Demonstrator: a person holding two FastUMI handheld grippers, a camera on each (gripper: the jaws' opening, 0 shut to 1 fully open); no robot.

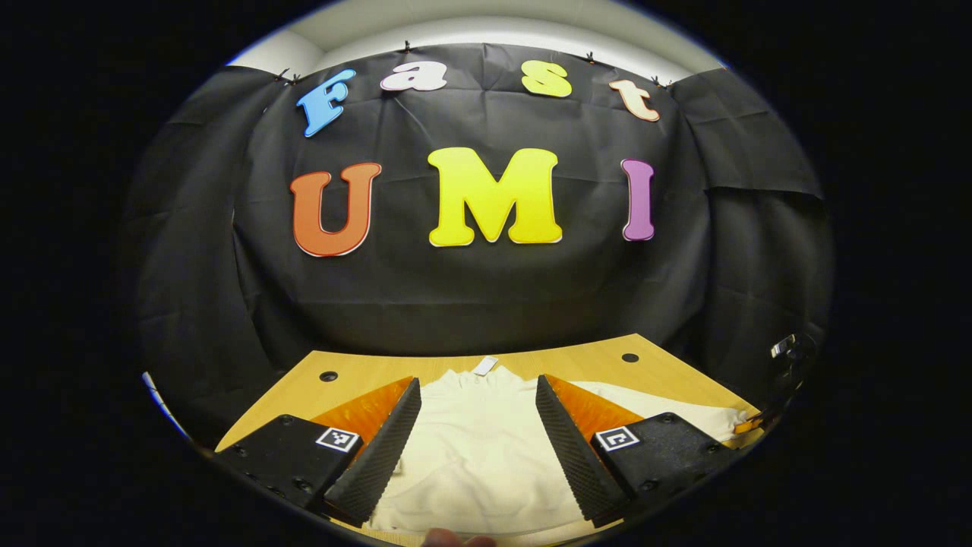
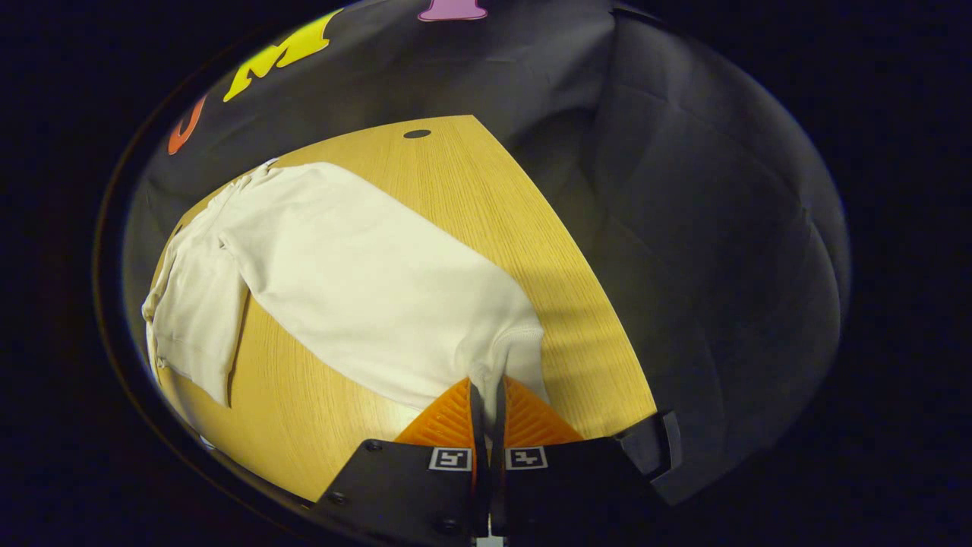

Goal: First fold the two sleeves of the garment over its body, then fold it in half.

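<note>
One garment (image 2: 357,281) lies on the counter (image 2: 493,205). Right gripper (image 2: 486,391) fingers pinch its sleeve cuff (image 2: 520,346); left gripper (image 1: 478,425) fingers spread wide above its body.

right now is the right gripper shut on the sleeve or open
Shut on it: in the right gripper view the right gripper has both fingers pinching the cuff of the sleeve.

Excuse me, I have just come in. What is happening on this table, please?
A person is folding a cream-white long-sleeved garment that lies on a light wooden table, using two handheld grippers. The right gripper is shut on the cuff end of one sleeve, near the table's edge. The left gripper is open, held above the garment's body and gripping nothing. This sleeve is not yet folded over the body.
</note>
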